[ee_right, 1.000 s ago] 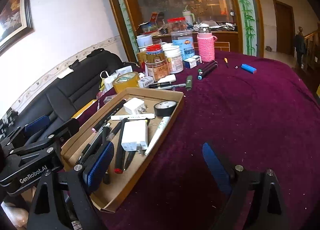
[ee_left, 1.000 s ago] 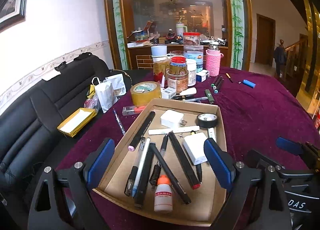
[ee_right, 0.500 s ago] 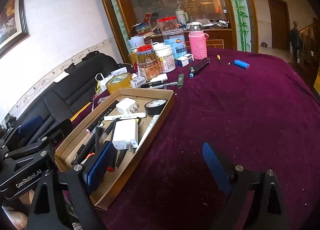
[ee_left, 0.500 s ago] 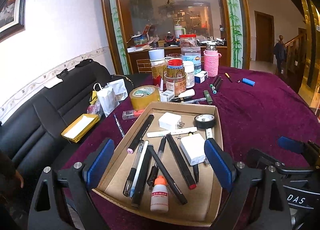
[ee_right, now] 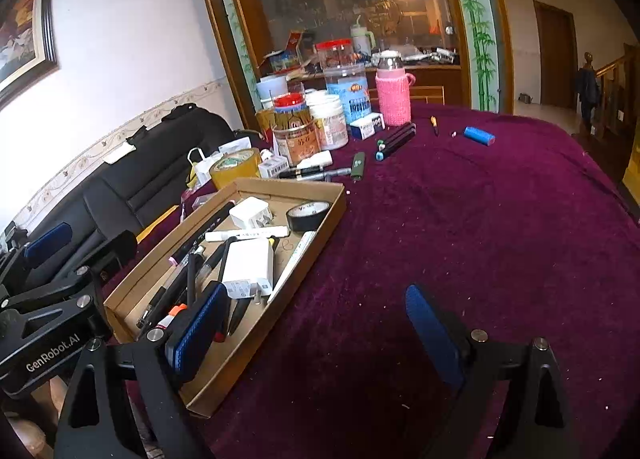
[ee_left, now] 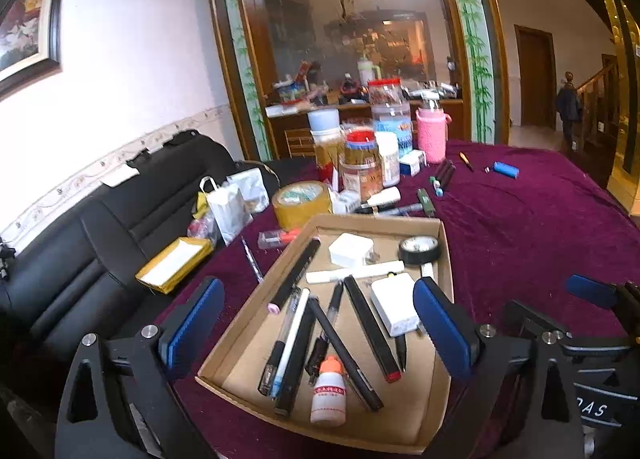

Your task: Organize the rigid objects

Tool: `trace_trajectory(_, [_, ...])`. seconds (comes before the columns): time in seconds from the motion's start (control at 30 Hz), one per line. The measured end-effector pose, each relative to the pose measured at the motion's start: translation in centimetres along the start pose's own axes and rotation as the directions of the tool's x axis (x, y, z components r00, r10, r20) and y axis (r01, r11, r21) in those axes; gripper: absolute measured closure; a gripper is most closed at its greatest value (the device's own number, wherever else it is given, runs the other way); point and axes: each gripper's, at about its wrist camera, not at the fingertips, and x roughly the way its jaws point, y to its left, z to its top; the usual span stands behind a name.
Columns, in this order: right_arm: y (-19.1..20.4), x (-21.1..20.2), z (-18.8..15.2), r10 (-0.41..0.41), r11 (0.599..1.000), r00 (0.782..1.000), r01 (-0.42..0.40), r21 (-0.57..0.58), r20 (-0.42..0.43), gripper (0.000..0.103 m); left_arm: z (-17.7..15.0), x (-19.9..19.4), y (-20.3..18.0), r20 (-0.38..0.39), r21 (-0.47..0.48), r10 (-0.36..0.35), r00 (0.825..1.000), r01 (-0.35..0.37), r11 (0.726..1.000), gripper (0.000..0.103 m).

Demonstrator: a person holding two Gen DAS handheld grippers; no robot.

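A shallow cardboard tray [ee_left: 446,259] lies on the purple tablecloth [ee_right: 480,239] and holds several pens and markers, a small white bottle with an orange cap [ee_left: 329,391], two white chargers [ee_left: 394,309] and a black tape roll [ee_left: 419,250]. The tray also shows in the right wrist view [ee_right: 328,219]. My left gripper [ee_left: 316,333] is open and empty, held above the tray's near end. My right gripper [ee_right: 316,333] is open and empty, over the tray's right edge and the cloth.
Beyond the tray stand jars [ee_right: 296,131], a pink-sleeved bottle [ee_right: 394,95], a brown tape roll [ee_left: 302,203], loose pens [ee_right: 394,139] and a blue lighter [ee_right: 479,135]. A black sofa [ee_left: 100,227] with bags and a yellow packet runs along the left.
Both grippers have drawn back and risen a little, so the tray sits lower and farther in both views. Nothing was picked up or released.
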Motion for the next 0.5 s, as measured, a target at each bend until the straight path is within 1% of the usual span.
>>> trace_trajectory(0.07, [0.1, -0.8, 0.0, -0.006, 1.000, 0.999, 0.006, -0.010, 0.039, 0.010, 0.2, -1.0, 0.5, 0.061, -0.017, 0.020, 0.998, -0.019, 1.000, 0.006])
trace_trajectory(0.1, [0.2, -1.1, 0.0, -0.010, 1.000, 0.998, 0.011, -0.017, 0.056, 0.010, 0.3, -1.7, 0.7, 0.095, -0.029, 0.025, 0.995, -0.022, 0.999, 0.002])
trace_trajectory(0.13, [0.4, -1.8, 0.1, -0.019, 0.999, 0.996, 0.022, -0.029, 0.089, 0.010, 0.4, -2.6, 1.0, 0.144, -0.046, 0.023, 0.989, -0.017, 0.999, 0.000])
trace_trajectory(0.17, [0.6, -2.4, 0.0, -0.027, 0.999, 0.992, 0.033, -0.042, 0.121, 0.010, 0.5, -3.2, 1.2, 0.176, -0.057, 0.019, 0.984, -0.009, 0.998, 0.000])
trace_trajectory(0.2, [0.8, -2.9, 0.0, -0.033, 0.998, 0.988, 0.042, -0.053, 0.150, 0.009, 0.5, -4.2, 1.8, 0.227, -0.076, 0.007, 0.974, 0.011, 0.997, 0.000])
trace_trajectory(0.23, [1.1, -3.4, 0.0, -0.041, 0.997, 0.982, 0.053, -0.062, 0.183, 0.009, 0.6, -4.7, 2.0, 0.249, -0.085, 0.002, 0.968, 0.020, 0.996, 0.000])
trace_trajectory(0.27, [1.3, -4.4, -0.1, -0.058, 0.994, 0.968, 0.078, -0.071, 0.243, 0.003, 0.7, -5.1, 2.1, 0.259, -0.091, 0.001, 0.966, 0.023, 0.996, 0.000])
trace_trajectory(0.3, [1.4, -5.0, -0.1, -0.075, 0.992, 0.957, 0.099, -0.073, 0.281, 0.000, 0.8, -5.1, 2.1, 0.254, -0.091, -0.001, 0.967, 0.024, 0.996, 0.000])
trace_trajectory(0.33, [1.5, -5.8, -0.2, -0.100, 0.989, 0.937, 0.131, -0.071, 0.336, 0.000, 0.8, -4.8, 2.0, 0.231, -0.078, -0.009, 0.973, 0.028, 0.997, 0.000])
trace_trajectory(0.37, [1.7, -6.2, -0.3, -0.109, 0.987, 0.926, 0.144, -0.071, 0.362, 0.000, 0.8, -4.1, 1.9, 0.196, -0.059, -0.034, 0.980, 0.046, 0.997, 0.000])
trace_trajectory(0.4, [1.9, -6.5, -0.4, -0.131, 0.981, 0.914, 0.176, -0.084, 0.384, 0.000, 0.8, -3.6, 2.1, 0.173, -0.058, -0.065, 0.983, 0.076, 0.995, 0.000])
trace_trajectory(0.47, [2.2, -6.1, -0.7, -0.175, 0.966, 0.904, 0.234, -0.109, 0.391, 0.000, 0.6, -2.5, 2.3, 0.124, -0.064, -0.097, 0.988, 0.105, 0.992, 0.000])
trace_trajectory(0.5, [2.2, -5.7, -0.8, -0.200, 0.959, 0.902, 0.260, -0.114, 0.382, 0.000, 0.5, -2.1, 2.4, 0.109, -0.070, -0.108, 0.988, 0.116, 0.991, 0.000])
